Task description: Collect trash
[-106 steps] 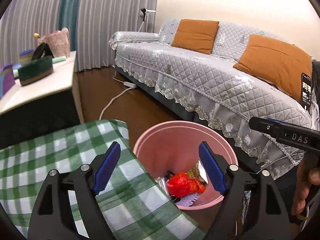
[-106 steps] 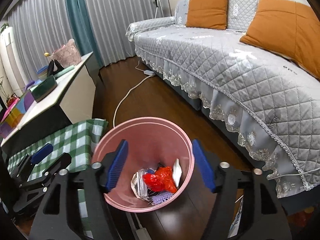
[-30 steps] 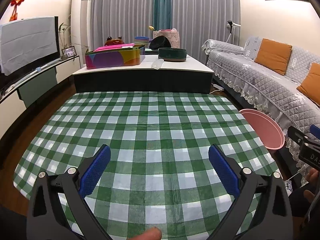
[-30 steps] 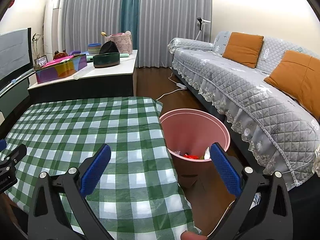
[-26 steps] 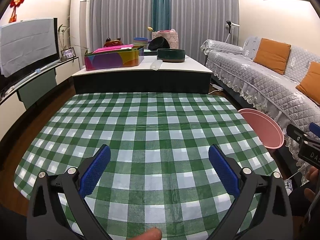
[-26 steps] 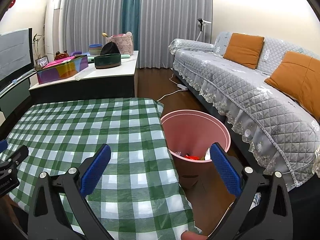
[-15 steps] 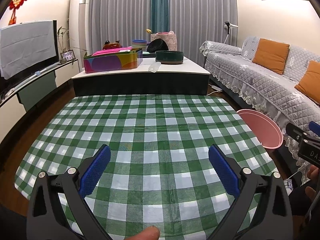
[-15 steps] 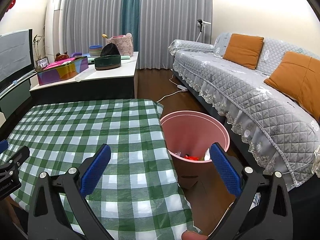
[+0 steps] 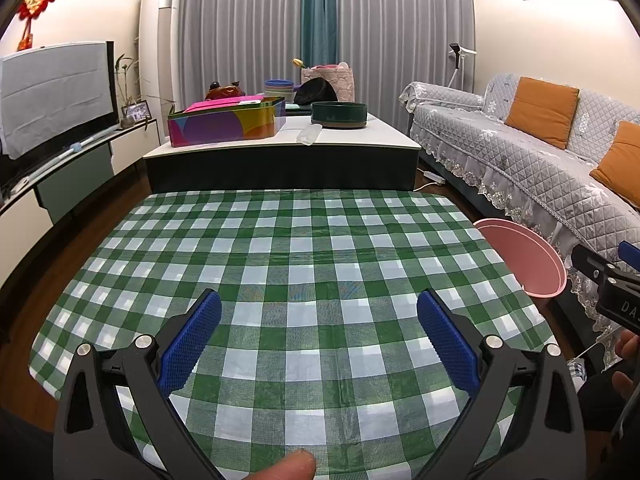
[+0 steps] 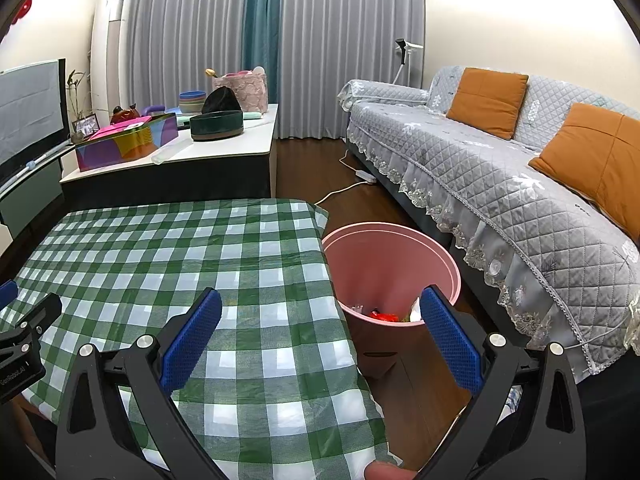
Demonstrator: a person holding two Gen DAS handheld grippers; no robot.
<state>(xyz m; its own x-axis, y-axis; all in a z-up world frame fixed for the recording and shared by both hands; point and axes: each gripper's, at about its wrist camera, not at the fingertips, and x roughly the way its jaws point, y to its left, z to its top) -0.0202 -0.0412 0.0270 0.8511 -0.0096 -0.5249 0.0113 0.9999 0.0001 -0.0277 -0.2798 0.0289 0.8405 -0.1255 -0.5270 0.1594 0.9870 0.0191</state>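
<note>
Hovering over checked table, both grippers agape, empty, trash in pink bin beyond right gripper

The bench edge hides the near wall and most contents of the pink bin; only scraps of trash show, too small to identify. In the left wrist view, the right hand-held gripper is cut off by the frame edge.
</note>
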